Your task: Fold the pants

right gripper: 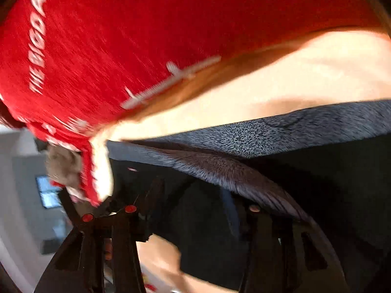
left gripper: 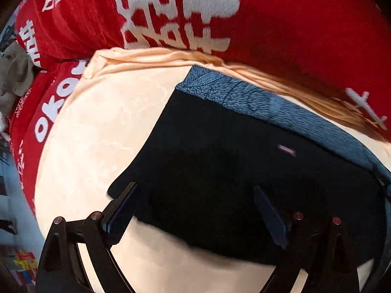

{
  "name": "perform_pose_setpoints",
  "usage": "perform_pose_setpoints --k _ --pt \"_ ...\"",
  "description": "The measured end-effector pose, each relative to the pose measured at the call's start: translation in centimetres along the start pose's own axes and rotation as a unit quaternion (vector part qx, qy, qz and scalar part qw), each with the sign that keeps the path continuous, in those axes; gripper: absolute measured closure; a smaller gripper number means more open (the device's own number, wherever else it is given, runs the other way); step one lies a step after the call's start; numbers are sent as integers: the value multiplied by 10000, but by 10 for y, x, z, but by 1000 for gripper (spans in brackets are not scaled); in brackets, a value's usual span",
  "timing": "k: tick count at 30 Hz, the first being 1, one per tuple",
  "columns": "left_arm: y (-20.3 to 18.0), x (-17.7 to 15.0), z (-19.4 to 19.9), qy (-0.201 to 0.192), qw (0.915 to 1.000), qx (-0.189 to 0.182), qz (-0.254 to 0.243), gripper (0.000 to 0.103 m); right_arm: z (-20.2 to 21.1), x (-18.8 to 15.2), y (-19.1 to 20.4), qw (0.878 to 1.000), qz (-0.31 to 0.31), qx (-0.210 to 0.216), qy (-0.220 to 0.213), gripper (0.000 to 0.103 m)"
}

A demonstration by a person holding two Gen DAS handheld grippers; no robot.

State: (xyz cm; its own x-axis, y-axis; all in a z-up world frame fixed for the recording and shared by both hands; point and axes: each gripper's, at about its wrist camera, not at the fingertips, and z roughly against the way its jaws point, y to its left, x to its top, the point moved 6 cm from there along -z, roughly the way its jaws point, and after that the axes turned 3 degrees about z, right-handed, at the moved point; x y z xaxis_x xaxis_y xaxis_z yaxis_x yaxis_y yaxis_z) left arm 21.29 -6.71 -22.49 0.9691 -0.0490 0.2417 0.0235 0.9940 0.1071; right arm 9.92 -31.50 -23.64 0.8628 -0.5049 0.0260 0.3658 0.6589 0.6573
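Observation:
Black pants [left gripper: 220,166] with a grey fleecy lining [left gripper: 256,97] at the waist lie folded on a cream sheet [left gripper: 102,127]. A small label [left gripper: 286,150] shows on the black cloth. My left gripper [left gripper: 195,190] is open, its fingers [left gripper: 122,207] spread over the near edge of the pants, holding nothing. In the blurred right wrist view the same pants [right gripper: 317,183] and grey lining [right gripper: 281,131] fill the lower half. My right gripper [right gripper: 193,190] hovers low over the black cloth with its fingers [right gripper: 156,190] apart; nothing sits between them.
A red blanket [left gripper: 281,29] with white characters lies bunched behind the pants, also in the right wrist view [right gripper: 110,44]. A grey-brown cloth [left gripper: 14,73] sits at the far left. The bed edge and the floor with coloured boxes [left gripper: 24,261] are at the lower left.

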Motion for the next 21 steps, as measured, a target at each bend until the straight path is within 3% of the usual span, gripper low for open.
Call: perform_pose_setpoints --k 2,9,15,21 --pt "-4 -9 13 59 10000 -39 6 9 19 -11 0 9999 94 -63 -92 36" --pt "-45 -56 54 225 9991 -303 -199 9 58 -64 -21 9997 61 -229 -39 36" --pt "-92 -92 75 280 9946 -601 -795 9 95 -98 -58 9988 -57 -452 -168 36" --pt "-140 -119 86 295 9840 -878 -1520 9 142 -140 -102 9936 -637 -679 -642 36"
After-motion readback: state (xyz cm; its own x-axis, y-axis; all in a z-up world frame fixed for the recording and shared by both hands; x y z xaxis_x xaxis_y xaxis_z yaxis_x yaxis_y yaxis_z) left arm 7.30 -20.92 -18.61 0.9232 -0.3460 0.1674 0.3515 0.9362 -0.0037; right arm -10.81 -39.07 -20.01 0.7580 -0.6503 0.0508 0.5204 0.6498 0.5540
